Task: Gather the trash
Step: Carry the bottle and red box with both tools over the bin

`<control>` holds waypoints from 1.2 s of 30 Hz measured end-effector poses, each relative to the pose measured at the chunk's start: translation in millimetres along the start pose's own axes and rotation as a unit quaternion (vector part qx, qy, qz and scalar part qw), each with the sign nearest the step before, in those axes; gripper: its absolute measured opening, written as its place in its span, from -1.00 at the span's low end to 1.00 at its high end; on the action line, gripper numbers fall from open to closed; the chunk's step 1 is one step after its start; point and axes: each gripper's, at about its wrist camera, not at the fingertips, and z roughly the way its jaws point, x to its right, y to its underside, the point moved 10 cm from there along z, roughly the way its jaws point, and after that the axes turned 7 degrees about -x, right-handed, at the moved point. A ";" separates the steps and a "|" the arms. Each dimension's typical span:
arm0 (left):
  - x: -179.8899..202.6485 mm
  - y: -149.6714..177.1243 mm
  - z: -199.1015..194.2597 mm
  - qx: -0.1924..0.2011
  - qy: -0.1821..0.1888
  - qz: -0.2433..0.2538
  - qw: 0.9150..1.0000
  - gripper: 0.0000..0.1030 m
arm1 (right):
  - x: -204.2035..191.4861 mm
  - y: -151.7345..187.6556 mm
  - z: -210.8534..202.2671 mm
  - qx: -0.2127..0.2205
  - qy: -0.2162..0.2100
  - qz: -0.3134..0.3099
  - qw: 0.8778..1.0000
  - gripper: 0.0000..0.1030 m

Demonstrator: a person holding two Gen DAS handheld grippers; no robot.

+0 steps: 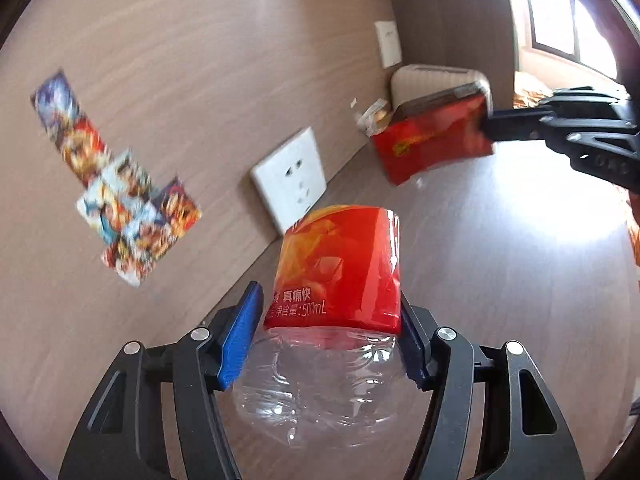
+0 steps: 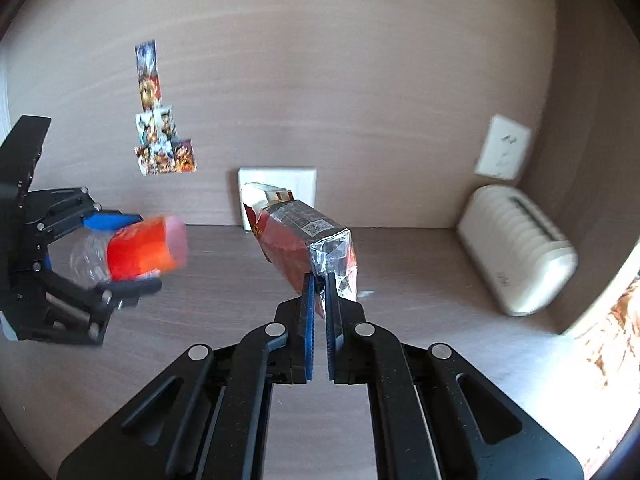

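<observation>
A clear plastic bottle with a red label sits between the blue pads of my left gripper, which is shut on its body. In the right wrist view the bottle hangs above the wooden desk in the left gripper. My right gripper is shut on the cellophane-wrapped end of a red carton, lifted off the desk with its torn top pointing at the wall. In the left wrist view the carton is held from the right by the right gripper.
A white ribbed device lies in the right corner of the desk. Wall sockets and colourful stickers are on the wood-panel wall. A crumpled wrapper lies near the corner. A window is at the right.
</observation>
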 end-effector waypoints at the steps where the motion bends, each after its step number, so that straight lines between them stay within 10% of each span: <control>1: 5.5 -5.6 -2.1 0.004 0.005 0.003 1.000 0.19 | 6.7 2.4 -11.5 0.001 0.007 0.005 1.000 -0.89; 16: 184.0 -47.2 -67.8 0.069 0.109 0.130 0.983 0.04 | 87.3 107.1 -182.0 0.007 0.137 0.110 0.984 -0.89; 36: 495.3 9.5 -108.8 0.044 0.272 0.321 0.906 0.04 | 162.5 346.6 -282.7 -0.084 0.228 0.281 0.928 -0.89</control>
